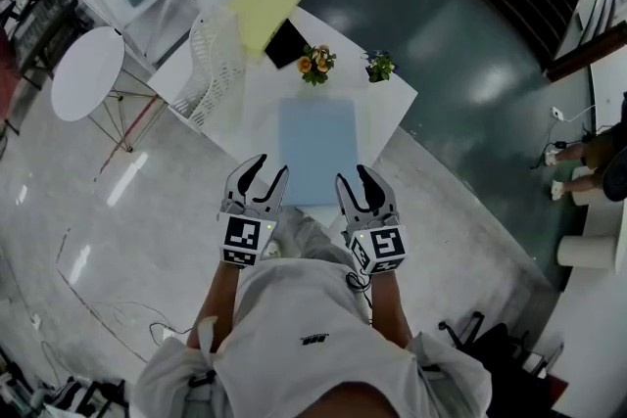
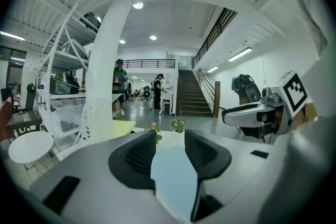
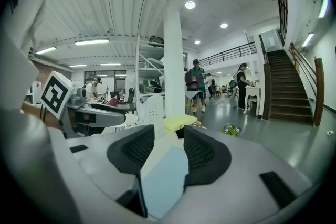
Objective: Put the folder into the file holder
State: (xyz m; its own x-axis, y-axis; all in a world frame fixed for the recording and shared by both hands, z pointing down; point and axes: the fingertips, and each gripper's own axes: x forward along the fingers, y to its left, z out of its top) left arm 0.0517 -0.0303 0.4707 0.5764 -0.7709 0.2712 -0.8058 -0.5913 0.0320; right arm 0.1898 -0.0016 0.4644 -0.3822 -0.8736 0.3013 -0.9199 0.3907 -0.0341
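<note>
Well, the flat light-blue folder [image 1: 316, 150] lay at the white table's [image 1: 387, 98] near edge. The left gripper [image 1: 269, 166] and right gripper [image 1: 354, 174] hovered there, jaws slightly apart, clamping nothing.

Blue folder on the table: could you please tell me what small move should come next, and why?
Probably lower both grippers to the near edge of the blue folder: the left gripper and right gripper hang empty, jaws slightly apart, the folder lies flat untouched, and the file holder stands beyond it.
</note>
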